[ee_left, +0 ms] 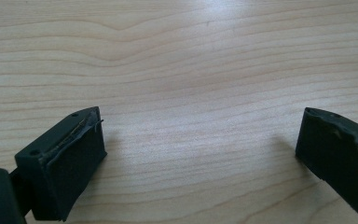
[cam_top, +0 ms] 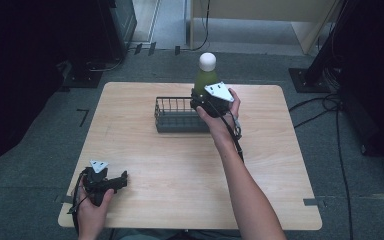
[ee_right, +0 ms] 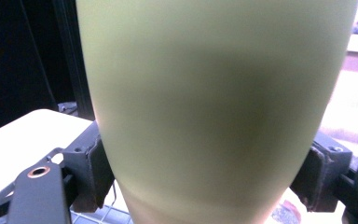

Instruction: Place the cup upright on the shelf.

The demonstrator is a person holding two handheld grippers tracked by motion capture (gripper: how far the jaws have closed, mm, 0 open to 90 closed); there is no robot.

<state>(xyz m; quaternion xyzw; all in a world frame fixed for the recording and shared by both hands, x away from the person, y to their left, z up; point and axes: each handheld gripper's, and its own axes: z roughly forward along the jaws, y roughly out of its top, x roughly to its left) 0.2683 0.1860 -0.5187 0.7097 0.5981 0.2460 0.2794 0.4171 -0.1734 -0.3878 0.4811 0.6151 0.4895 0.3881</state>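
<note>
Here the right claw (cam_top: 203,101) pinches a green bottle (cam_top: 205,79) with a white round cap (cam_top: 207,61), holding it upright at the right end of the dark wire basket (cam_top: 176,115) on the wooden table (cam_top: 180,170). The bottle's matte side bears no readable label or writing. The left claw (cam_top: 122,179) rests near the table's front left corner, spread over bare wood.

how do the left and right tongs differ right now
The right tongs are shut on the green bottle, held up over the wire basket; the left tongs stand wide open with nothing between them. The right sits at the table's far side, the left low at its near left corner. Both have black jaws.
</note>
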